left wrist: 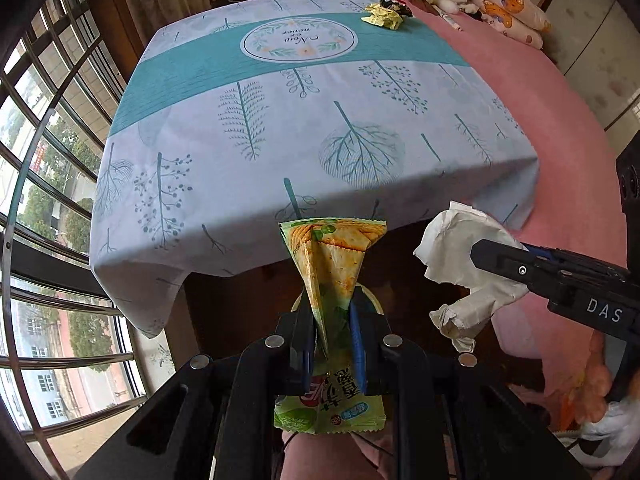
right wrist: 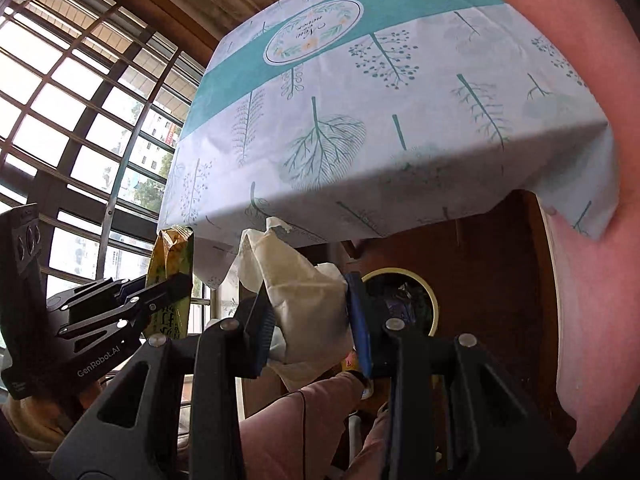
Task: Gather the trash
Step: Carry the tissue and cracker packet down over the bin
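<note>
The left gripper [left wrist: 331,320] has its fingers clamped on a green cracker wrapper [left wrist: 334,256], pinched mid-length so the crinkly foil fans out above. The right gripper [right wrist: 308,312] squeezes a crumpled white tissue [right wrist: 296,280]; it is soft and near weightless, so any bunched fold should serve as a hold. Both pieces hang just off the near edge of the surface [left wrist: 280,128], above a yellow-rimmed bin [right wrist: 430,292]. A crumpled yellow paper [left wrist: 383,16] lies on the surface's far edge, likely as light and crushable.
</note>
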`<state>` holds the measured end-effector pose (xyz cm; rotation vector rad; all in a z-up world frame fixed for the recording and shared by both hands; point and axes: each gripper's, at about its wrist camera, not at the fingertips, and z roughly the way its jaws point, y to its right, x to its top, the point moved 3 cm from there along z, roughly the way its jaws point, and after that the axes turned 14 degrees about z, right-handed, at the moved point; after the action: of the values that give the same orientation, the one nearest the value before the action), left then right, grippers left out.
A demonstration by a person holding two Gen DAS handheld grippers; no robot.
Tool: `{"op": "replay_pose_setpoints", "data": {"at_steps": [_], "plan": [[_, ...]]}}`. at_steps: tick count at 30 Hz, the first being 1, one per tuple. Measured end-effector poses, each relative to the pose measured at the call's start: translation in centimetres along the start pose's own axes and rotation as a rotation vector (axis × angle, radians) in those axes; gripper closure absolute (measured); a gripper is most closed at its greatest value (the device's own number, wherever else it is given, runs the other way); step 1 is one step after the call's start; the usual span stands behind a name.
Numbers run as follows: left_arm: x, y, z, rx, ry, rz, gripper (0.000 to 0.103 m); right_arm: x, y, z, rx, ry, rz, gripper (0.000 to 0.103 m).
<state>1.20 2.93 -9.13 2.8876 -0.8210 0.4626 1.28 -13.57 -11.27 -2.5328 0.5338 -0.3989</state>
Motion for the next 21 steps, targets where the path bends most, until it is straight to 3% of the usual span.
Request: {"op": "replay_pose_setpoints", "data": {"at_steps": [10,21], "plan": [[-2.6,0.4,9.5,-0.042,-0.114,-0.039,0.088,-3.5,5.7,8.2,-0.089,-0.095,0.097,0.073],[-6.6,-0.4,24.4,-0.087,-0.185,-0.078,0.088,-6.8,14.2,21.7,-0.216,-0.145,0.146,0.073]]}}
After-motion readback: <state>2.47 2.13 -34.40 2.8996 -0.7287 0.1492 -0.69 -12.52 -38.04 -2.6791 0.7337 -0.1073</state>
